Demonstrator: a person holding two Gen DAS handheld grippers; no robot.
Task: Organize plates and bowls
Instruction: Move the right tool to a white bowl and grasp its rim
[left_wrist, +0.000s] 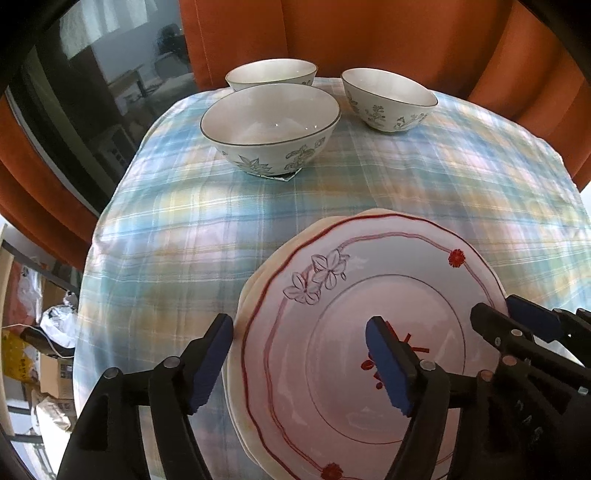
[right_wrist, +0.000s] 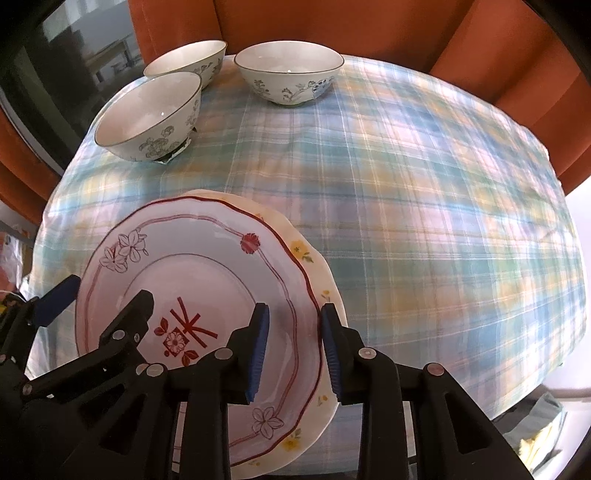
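Key relation: the stacked plates are lying directly under both grippers, one claw straddling each side rim, so the coming move is turning on which claw is gripping and which is letting go.
Top plate (left_wrist: 369, 332): a red-rimmed plate with a scalloped edge and outlined flowers is sitting flat on a cream plate with small yellow flowers (right_wrist: 314, 266), near the front of the plaid tablecloth (left_wrist: 177, 229).
Left gripper (left_wrist: 299, 369): its jaws are standing wide apart, one blue pad just outside the stack's left rim, the other hovering over the plate's centre; neither pad appears to be pressing, so it is holding nothing.
Right gripper (right_wrist: 295, 347): its jaws are sitting close together astride the right rim, the inner pad over the red-rimmed plate, the outer pad at the edge of the cream plate; a thin gap seems to be showing on both sides, so I judge it not to be clamping.
Nearer hand: both are equally close, since each is flanking an opposite rim.
Bowls: the large floral bowl (left_wrist: 269, 125), a second bowl (left_wrist: 271, 74) behind it and a third (left_wrist: 388, 99) are standing well apart from the plates at the far edge.
Likely step: the stack looks finished and the bowls, still unnested, are waiting; that is a judgement.
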